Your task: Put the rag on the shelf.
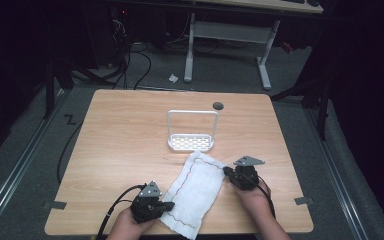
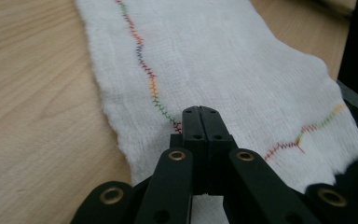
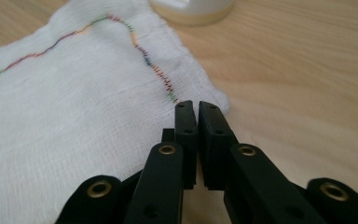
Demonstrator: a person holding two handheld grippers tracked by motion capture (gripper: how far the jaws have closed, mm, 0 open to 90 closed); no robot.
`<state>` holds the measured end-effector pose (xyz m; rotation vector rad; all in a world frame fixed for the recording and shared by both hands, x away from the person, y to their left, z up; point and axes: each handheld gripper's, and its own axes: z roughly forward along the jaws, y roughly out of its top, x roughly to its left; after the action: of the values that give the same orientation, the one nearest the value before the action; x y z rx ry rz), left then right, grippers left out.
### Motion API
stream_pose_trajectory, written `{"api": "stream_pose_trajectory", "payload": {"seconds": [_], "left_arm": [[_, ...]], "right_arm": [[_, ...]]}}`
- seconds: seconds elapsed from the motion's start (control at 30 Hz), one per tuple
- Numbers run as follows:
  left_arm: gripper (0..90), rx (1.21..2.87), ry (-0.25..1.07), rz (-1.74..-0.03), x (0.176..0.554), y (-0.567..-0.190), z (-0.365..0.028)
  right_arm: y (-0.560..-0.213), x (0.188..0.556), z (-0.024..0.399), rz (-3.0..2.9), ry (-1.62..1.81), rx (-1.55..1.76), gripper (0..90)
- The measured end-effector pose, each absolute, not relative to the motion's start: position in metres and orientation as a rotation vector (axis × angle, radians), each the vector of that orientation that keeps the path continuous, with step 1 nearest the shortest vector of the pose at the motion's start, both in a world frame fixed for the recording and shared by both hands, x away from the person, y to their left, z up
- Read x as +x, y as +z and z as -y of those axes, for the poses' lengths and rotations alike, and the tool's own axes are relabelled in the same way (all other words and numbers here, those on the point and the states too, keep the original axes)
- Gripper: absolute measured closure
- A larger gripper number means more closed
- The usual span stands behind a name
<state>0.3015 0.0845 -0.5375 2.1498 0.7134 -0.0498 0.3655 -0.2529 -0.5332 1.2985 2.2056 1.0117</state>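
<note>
The table (image 1: pixel 130 130) is a light wood-grain slab with rounded corners, filling the middle of the high view; dark floor and cables lie beyond its far edge. Most of its top is bare, with wide room at left and upper right.

The cloth (image 1: pixel 196 192) lies flat in the lower centre of that view, a long white rectangle set on a slant, its near end hanging just over the table's front edge. The weave is coarse and gauzy, slightly rumpled, with a thin zigzag stitch in changing colours running just inside its border. Its edges are soft and a little wavy.

Just above it, in the centre, stands a white rack (image 1: pixel 191 131): a perforated oval base with a thin square wire frame rising from it. A small dark disc (image 1: pixel 218 105) sits near the far edge.

The left gripper (image 2: pixel 199 112) is at the cloth's lower left edge, jaws pressed together on the fabric beside the stitch line. The right gripper (image 3: pixel 196 106) is at the cloth's upper right corner, jaws nearly together with a thin gap, the cloth's edge at their tips; whether they pinch it I cannot tell.
</note>
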Motion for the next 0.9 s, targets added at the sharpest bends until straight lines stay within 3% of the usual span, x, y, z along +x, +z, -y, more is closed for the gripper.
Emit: {"api": "stream_pose_trajectory", "payload": {"seconds": [0.2,0.4,0.5,0.67,0.9], "left_arm": [[88.6,2.156,-0.102,-0.657,0.293,-0.539,-0.075],[78.6,2.128,-0.138,-0.610,0.290,-0.535,-0.064],[74.7,2.036,-0.046,-0.660,0.302,-0.521,-0.070],[81.2,2.039,0.122,-0.771,0.341,-0.523,-0.072],[84.5,2.133,0.060,-0.746,0.333,-0.535,-0.062]], "right_arm": [[-0.532,0.400,0.220,-2.223,0.995,1.277,87.1],[-0.531,0.418,0.202,-2.240,0.993,1.260,86.6],[-0.524,0.414,0.203,-2.235,1.013,1.278,85.6],[-0.523,0.395,0.200,-2.270,1.045,1.212,84.9],[-0.532,0.384,0.204,-2.297,1.067,1.222,84.2]]}}
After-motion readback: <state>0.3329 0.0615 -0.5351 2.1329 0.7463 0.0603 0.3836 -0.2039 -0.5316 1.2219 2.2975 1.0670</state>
